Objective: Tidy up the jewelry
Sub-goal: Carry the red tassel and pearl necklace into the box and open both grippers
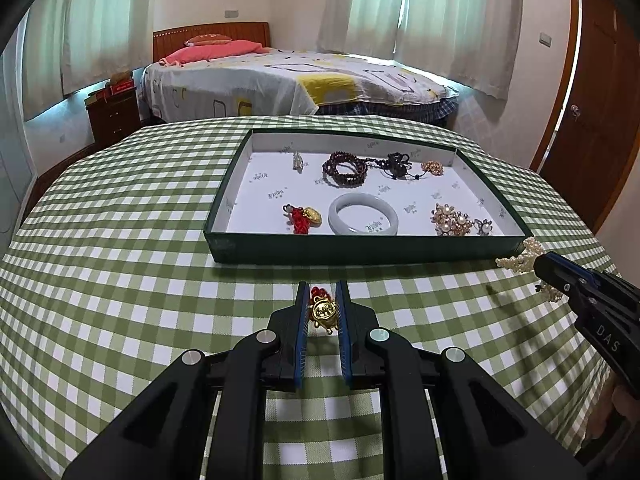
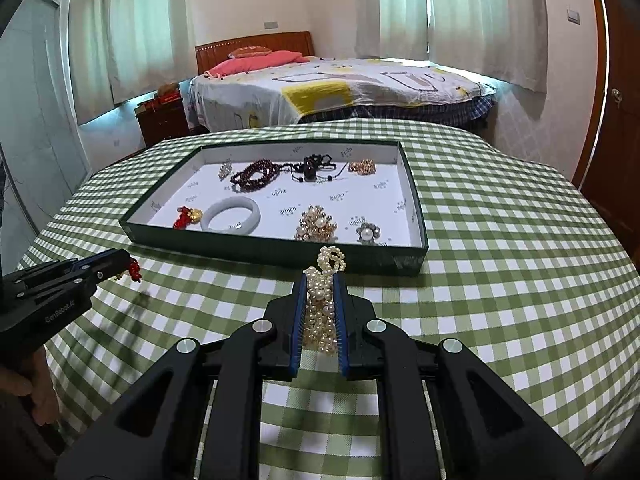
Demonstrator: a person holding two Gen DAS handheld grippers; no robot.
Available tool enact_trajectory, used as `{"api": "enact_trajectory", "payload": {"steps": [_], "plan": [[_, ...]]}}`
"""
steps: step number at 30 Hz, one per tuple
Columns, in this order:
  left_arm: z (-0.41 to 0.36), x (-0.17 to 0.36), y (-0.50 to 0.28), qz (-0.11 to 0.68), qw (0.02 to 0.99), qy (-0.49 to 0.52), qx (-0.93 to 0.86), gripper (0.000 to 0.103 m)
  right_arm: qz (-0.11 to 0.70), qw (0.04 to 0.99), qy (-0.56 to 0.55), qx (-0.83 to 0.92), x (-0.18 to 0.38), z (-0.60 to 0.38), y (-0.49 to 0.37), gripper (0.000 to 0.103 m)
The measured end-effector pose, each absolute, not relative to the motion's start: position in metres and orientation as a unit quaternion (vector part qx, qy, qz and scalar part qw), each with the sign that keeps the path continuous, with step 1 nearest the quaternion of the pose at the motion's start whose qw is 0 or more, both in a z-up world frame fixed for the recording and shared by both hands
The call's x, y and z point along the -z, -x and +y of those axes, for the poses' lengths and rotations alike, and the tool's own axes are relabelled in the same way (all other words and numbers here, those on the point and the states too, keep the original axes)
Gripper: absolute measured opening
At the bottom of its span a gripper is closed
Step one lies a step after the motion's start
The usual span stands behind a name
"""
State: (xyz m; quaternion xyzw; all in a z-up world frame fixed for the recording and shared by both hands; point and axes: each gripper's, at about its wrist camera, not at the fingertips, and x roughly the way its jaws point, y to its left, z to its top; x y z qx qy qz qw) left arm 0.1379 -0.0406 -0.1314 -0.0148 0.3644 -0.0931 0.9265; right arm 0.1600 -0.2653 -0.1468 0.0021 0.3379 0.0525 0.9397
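Nearby, green tray (image 1: 352, 248) beside bed (image 1: 288, 80).

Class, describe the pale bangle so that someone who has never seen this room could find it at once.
Start at the shallow dark green tray on the checked tablecloth. Along its near edge, the bangle lies flat between a red-and-gold charm and a pearl brooch. It is the only smooth, plain, whitish ring there.

Behind the checked tablecloth (image 1: 120, 240), a bed (image 1: 280, 80) with pink pillow (image 1: 216, 50), dark nightstand (image 1: 114, 116), curtains (image 1: 420, 4), wooden door (image 1: 592, 100).
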Motion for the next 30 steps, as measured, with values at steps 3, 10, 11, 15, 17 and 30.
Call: {"api": "enact_trajectory", "payload": {"steps": [3, 10, 11, 15, 17, 30], "plan": [[-0.041, 0.127, -0.138, 0.361, 0.928, 0.016, 0.094, 0.014, 0.334, 0.941, -0.004, -0.054, 0.143, -0.265, -0.16, 0.014], [-0.041, 0.114, -0.143, 0.348, 0.932, 0.017, 0.096, 0.014, 0.321, 0.945, -0.008, -0.056, 0.13, -0.265, -0.161, 0.014], [-0.04, 0.113, -0.143, 0.346, 0.933, 0.017, 0.096, 0.014, 0.319, 0.946, -0.009, -0.057, 0.128, -0.265, -0.161, 0.014], [-0.039, 0.103, -0.149, 0.334, 0.937, 0.018, 0.096, 0.014, 0.31, 0.949, -0.014, -0.059, 0.119, -0.266, -0.164, 0.014], [-0.039, 0.098, -0.153, 0.328, 0.939, 0.018, 0.096, 0.014, 0.305, 0.95, -0.017, -0.06, 0.113, -0.266, -0.167, 0.014], [-0.044, 0.06, -0.192, 0.282, 0.954, 0.011, 0.1, 0.014, 0.261, 0.963, -0.014, -0.063, 0.076, -0.266, -0.21, 0.014]]}}
